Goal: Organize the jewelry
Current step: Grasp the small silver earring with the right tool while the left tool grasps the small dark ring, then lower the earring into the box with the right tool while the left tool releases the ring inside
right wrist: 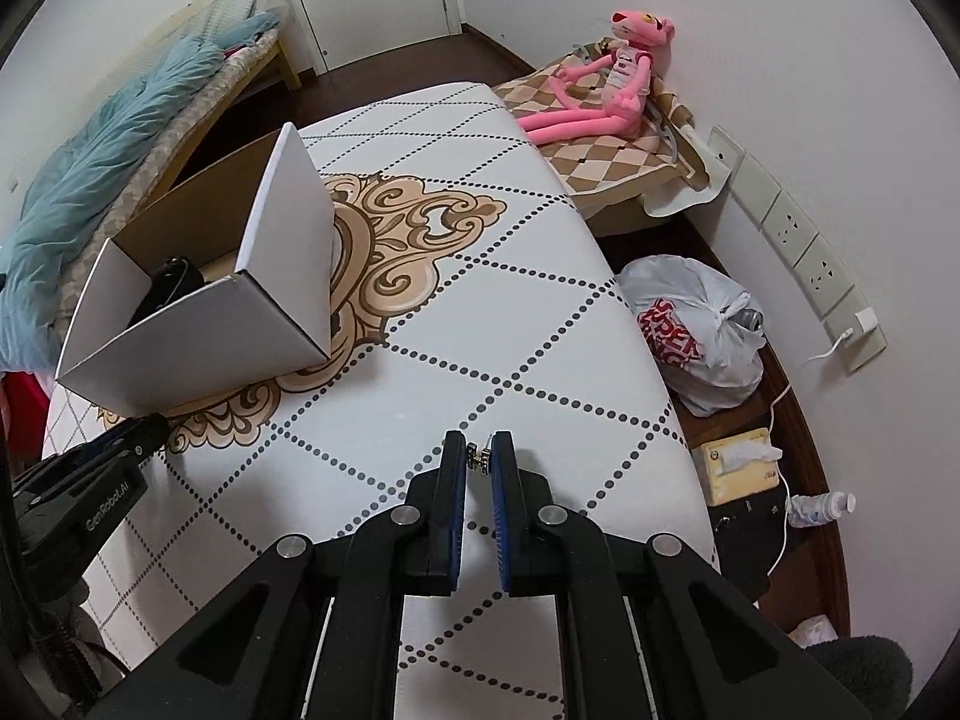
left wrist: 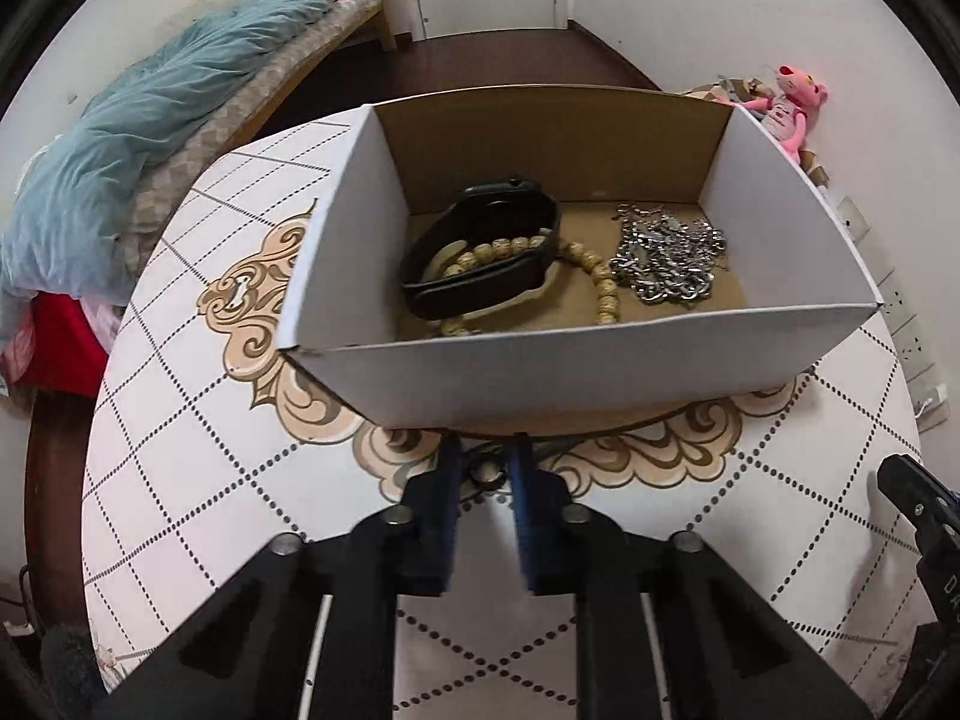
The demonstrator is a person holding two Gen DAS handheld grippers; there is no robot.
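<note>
A white cardboard box (left wrist: pixel 600 369) stands on the patterned table and holds a black watch band (left wrist: pixel 480 252), a string of beige beads (left wrist: pixel 594 282) and a silver chain (left wrist: pixel 666 255). My left gripper (left wrist: pixel 485 474) sits just in front of the box's near wall, shut on a small dark ring-like piece (left wrist: pixel 487 476). My right gripper (right wrist: pixel 478 456) is over the table right of the box (right wrist: pixel 198 336), shut on a small metal jewelry piece (right wrist: pixel 478 457). The left gripper also shows in the right wrist view (right wrist: pixel 114 438).
The table (right wrist: pixel 510 312) has a white cloth with dotted diamonds. A pink plush toy (right wrist: pixel 606 78) lies on a seat at the far right. A plastic bag (right wrist: pixel 696 336) and a tissue box (right wrist: pixel 738 468) lie on the floor by the right edge. A bed (left wrist: pixel 180 96) stands at the left.
</note>
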